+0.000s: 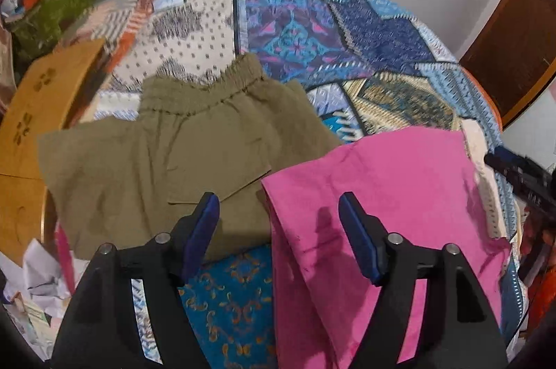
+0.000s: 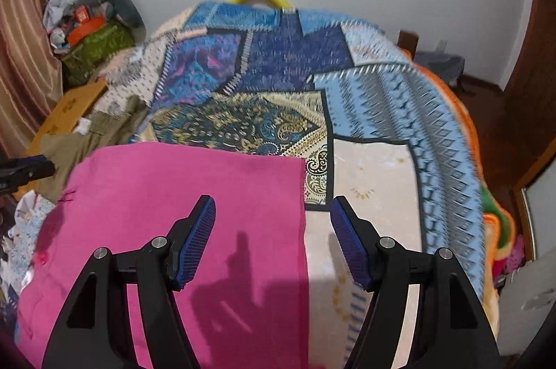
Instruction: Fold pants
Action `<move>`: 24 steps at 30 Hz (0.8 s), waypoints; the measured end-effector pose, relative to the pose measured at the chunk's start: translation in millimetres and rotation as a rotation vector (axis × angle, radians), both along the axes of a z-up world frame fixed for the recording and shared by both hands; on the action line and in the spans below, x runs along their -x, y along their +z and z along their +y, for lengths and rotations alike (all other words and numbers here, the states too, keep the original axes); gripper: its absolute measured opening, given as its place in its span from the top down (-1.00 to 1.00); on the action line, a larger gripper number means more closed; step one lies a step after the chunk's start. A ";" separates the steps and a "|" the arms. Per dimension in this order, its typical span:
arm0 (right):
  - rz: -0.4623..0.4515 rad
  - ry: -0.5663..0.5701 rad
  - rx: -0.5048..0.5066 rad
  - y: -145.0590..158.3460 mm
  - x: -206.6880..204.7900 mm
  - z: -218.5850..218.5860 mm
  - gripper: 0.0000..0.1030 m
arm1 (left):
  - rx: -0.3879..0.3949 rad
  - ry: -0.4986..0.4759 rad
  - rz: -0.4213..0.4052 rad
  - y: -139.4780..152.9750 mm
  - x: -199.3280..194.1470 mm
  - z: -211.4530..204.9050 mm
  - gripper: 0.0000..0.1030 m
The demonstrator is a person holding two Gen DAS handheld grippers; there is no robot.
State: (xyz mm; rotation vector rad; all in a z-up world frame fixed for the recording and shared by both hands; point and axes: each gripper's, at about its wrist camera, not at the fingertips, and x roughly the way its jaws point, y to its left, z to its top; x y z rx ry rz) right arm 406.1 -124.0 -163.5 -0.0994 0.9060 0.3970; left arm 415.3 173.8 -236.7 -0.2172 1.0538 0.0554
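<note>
Both grippers are hovering above a bed covered by a patchwork quilt [image 2: 278, 84], and neither is touching cloth. The left gripper [image 1: 279, 212] is holding its fingers wide apart and empty, straddling the seam where two garments meet. The right gripper [image 2: 272, 212] is likewise spread and empty, with its left finger over pink cloth and its right finger over bare quilt.

The pink pants [image 2: 180, 202] are lying flat on the quilt's near portion, apparently already folded lengthwise, with a straight edge running along their right side. The olive shorts [image 1: 166, 153] are lying spread just to the left of the pink pants, elastic waistband toward the quilt's far end; the two garments are touching or slightly overlapping at their shared border, and which lies on top cannot be told.

The step in hand is judged to be selecting grasp points for the next fold of the pink pants. To do it well, each gripper should be pinching a near corner through all layers, avoiding the olive shorts and the quilt beneath, then lifting evenly so the edges are staying aligned.
</note>
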 end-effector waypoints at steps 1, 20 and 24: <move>0.004 0.002 0.012 -4.9 -8.5 3.2 -0.26 | 0.003 -0.006 0.014 -6.6 -2.9 -0.4 -0.38; 0.031 0.059 0.062 -46.5 -46.1 30.0 0.90 | 0.029 -0.038 0.011 -29.3 -19.8 -19.5 0.69; -0.008 0.046 0.084 -37.1 -42.1 31.4 0.94 | -0.087 -0.052 -0.028 -12.3 -12.7 -32.3 0.75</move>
